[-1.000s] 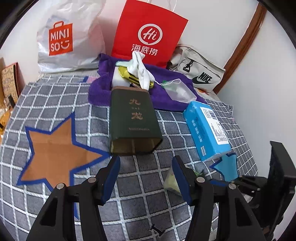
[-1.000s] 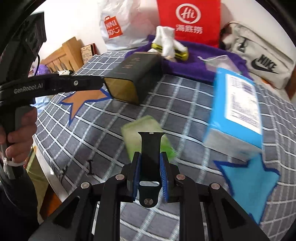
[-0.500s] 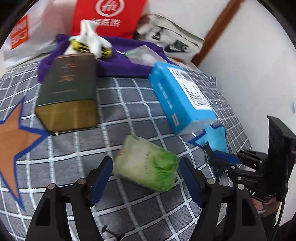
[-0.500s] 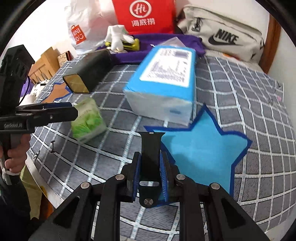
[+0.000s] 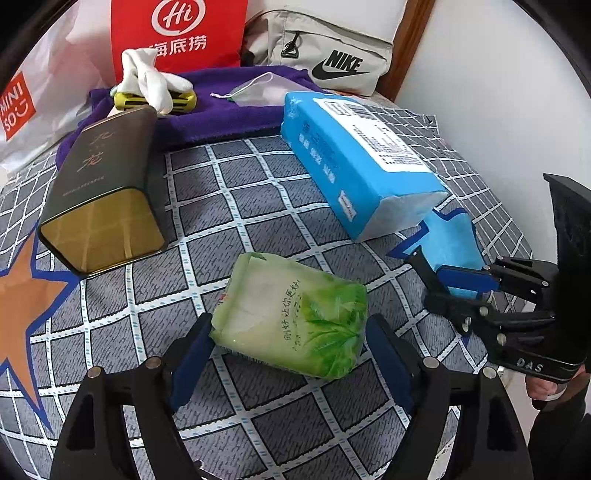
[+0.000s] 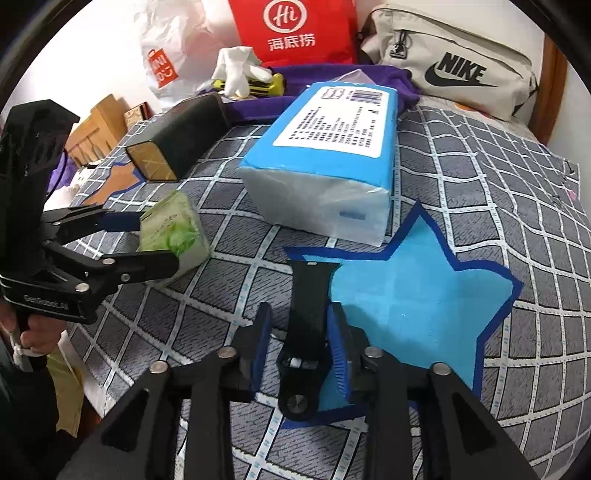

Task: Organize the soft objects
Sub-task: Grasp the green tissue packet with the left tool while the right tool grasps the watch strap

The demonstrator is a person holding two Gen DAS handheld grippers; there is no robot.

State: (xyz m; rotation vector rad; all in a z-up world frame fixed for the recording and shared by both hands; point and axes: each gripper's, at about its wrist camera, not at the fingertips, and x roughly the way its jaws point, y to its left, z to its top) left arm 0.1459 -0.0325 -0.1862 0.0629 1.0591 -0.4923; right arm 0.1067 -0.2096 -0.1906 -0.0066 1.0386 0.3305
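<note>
A green tissue pack (image 5: 291, 310) lies on the grey checked cloth (image 5: 229, 206). My left gripper (image 5: 290, 349) straddles it, its jaws opening and its pads just off the pack's two ends. The same pack (image 6: 173, 229) and left gripper (image 6: 155, 242) show at the left of the right wrist view. A black watch strap (image 6: 308, 314) lies on the edge of the blue star patch (image 6: 413, 295). My right gripper (image 6: 299, 328) is around the strap with its jaws opening, and a gap shows on the left side. A large blue tissue pack (image 6: 325, 147) lies behind the star.
A dark green tin (image 5: 107, 184) lies on its side at the left by an orange star patch (image 5: 22, 295). A purple towel (image 5: 221, 110), white gloves (image 5: 147, 77), a red bag (image 5: 177, 33) and a Nike bag (image 5: 325, 55) are at the back. The wall (image 5: 498, 92) is at the right.
My left gripper moved right and down onto the green pack and spread wider. My right gripper carried the strap to the blue star, and its jaws parted from it.
</note>
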